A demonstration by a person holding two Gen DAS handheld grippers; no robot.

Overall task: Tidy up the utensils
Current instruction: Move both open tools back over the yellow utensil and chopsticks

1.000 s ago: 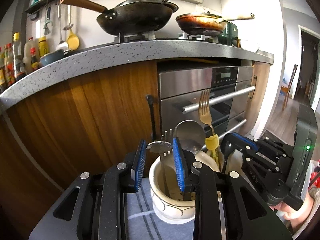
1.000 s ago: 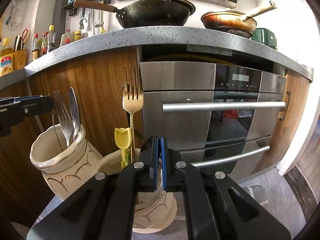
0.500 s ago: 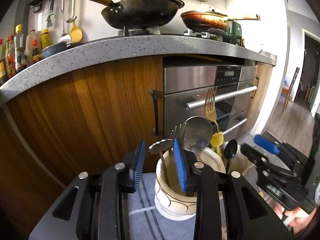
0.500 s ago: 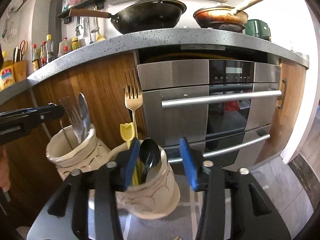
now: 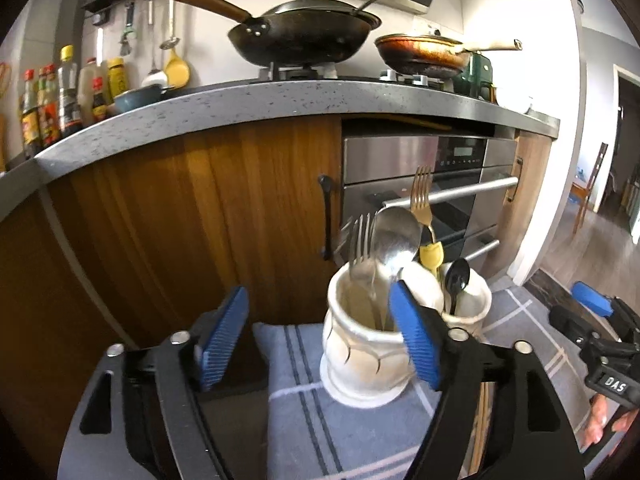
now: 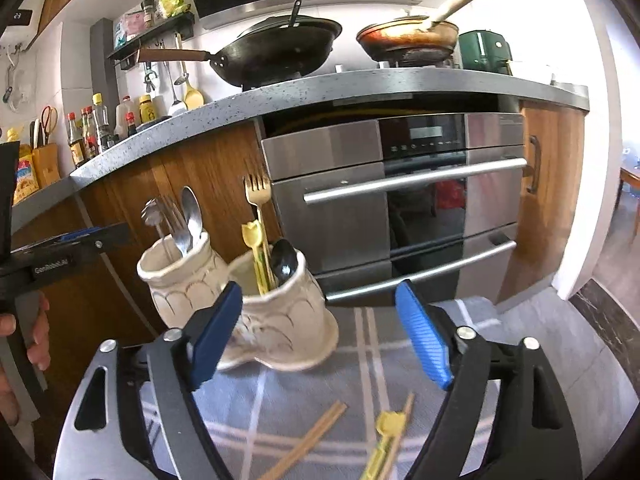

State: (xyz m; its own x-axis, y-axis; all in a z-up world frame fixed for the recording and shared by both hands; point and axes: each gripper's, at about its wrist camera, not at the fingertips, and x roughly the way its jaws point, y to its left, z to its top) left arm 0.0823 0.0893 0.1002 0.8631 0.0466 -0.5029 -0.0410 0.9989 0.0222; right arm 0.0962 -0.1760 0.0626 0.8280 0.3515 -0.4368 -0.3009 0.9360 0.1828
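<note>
Grey striped cloth [image 6: 500,344] spread low in front of the oven [image 6: 400,200], and on it two cream holders touching side by side. The left holder [image 5: 360,348] carries silver forks and a spoon [image 5: 394,240]; the right holder [image 6: 288,320] has a gold fork [image 6: 257,192], yellow-topped sticks and a black spoon [image 6: 285,262]. Left claw [image 5: 320,336] is spreading wide, nothing gripped. Right claw [image 6: 320,336] is spreading too, empty. Loose chopsticks [image 6: 312,440] lie on the cloth beneath it.
</note>
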